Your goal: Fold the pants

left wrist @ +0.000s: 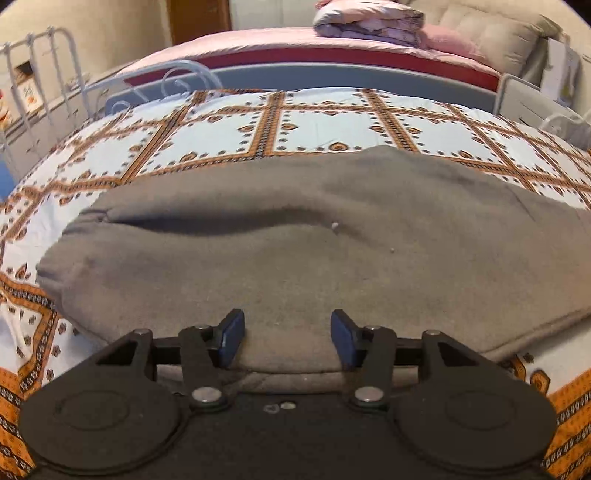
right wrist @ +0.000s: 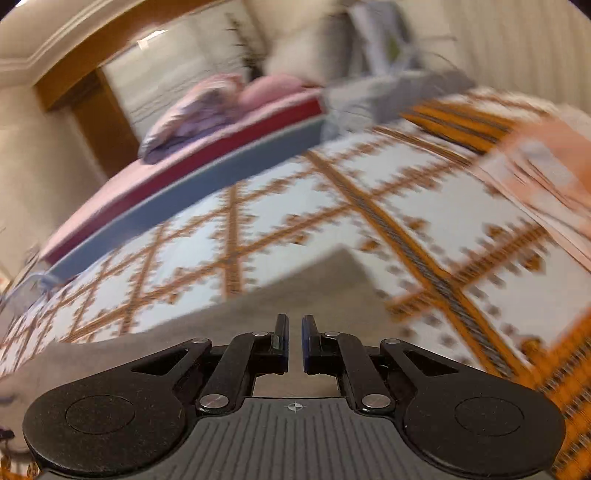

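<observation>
From my left wrist camera I see the pants, a soft, matte grey-brown fleece with a slightly pilled nap, lying in a broad folded slab across the bedspread. One long crease runs through the upper layer, the left end is rounded and bulky, and the near hem curves just under my left gripper. Its blue-padded fingers stand wide apart with fabric showing between them, holding nothing. The bedspread is thin printed cotton, pale squares framed by orange and black bands, drawn fairly flat. Beyond the far edge of the pants there is a wide strip of bare spread before the grey bed rail; white curled metal bedframe rises at the left. Past that sits a second bed with a puffy folded quilt. My right wrist view is heavily blurred: the right gripper hangs over a corner of the pants, its fingers nearly together with a narrow slit between the pads and no cloth visible in it. Open patterned spread stretches ahead and right of it, up to a peach-coloured folded cloth at the right edge.
</observation>
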